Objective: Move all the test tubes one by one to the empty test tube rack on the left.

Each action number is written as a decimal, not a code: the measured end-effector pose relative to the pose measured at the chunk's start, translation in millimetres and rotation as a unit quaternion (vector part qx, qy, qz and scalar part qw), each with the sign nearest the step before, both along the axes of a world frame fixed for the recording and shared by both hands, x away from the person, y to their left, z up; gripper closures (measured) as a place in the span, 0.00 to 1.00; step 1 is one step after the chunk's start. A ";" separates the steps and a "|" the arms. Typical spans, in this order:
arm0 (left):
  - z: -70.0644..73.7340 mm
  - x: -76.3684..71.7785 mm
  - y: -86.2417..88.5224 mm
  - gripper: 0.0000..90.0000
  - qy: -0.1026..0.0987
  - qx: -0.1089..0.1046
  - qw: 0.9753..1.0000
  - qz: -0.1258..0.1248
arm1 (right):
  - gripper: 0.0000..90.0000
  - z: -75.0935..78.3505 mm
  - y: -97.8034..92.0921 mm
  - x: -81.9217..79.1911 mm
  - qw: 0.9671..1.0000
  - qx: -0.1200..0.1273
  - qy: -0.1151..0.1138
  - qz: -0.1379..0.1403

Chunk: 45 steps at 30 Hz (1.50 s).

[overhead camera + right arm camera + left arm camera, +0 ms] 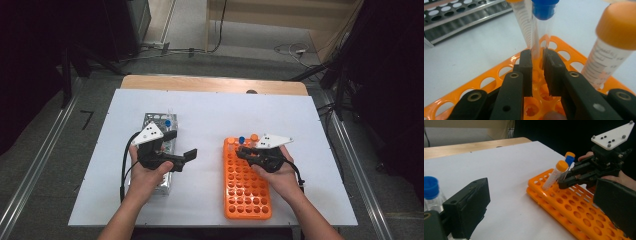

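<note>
White table [210, 120] w/ orange rack [247, 192], metal rack [152, 120].

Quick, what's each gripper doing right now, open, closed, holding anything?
Left gripper: open, holding nothing.
Right gripper: jaws nearly shut with a narrow gap, nothing gripped, beside the tubes in the orange rack.

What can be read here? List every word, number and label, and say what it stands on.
"14", "13": seemingly, on the printed scale of the orange-capped tube at the right of the right gripper view; blurred, so uncertain.
Scale marks on the tilted tube beyond the fingers: too blurred to read.
Orange rack: no writing seen.
</note>
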<state>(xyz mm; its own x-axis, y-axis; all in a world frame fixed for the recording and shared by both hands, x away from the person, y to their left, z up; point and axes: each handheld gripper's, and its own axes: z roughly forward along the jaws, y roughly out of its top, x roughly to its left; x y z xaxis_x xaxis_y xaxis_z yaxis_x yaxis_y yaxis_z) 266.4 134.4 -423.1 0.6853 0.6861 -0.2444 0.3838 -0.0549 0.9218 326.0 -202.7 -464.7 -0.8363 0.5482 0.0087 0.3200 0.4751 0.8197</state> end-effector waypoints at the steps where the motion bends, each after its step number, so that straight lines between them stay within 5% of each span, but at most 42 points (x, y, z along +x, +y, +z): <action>1: 0.0 -0.6 -2.0 0.01 -0.001 0.000 1.000 -0.003 | 0.83 1.3 -1.3 -0.7 1.000 0.005 -0.002 -0.001; 19: 1.0 -2.1 -30.6 0.03 -0.004 0.005 0.998 -0.058 | 0.83 21.1 -13.9 -18.4 0.999 0.042 -0.009 0.020; 27: 2.8 -3.9 -48.7 0.19 0.003 0.018 0.998 -0.066 | 0.83 25.7 -3.4 -31.0 0.998 0.038 -0.009 0.049; 45: 1.2 -5.7 -74.4 0.45 0.000 0.005 0.993 -0.114 | 0.83 28.1 18.3 -46.2 0.994 0.045 0.006 0.100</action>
<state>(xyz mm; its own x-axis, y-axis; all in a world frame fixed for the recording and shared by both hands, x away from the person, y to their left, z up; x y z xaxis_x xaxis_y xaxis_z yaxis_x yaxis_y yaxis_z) 260.7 60.0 -421.9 0.8233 0.5149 -0.2390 0.3605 -0.1490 0.9208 279.7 -184.4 -436.7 -0.9277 0.3683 0.0613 0.2375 0.4554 0.8580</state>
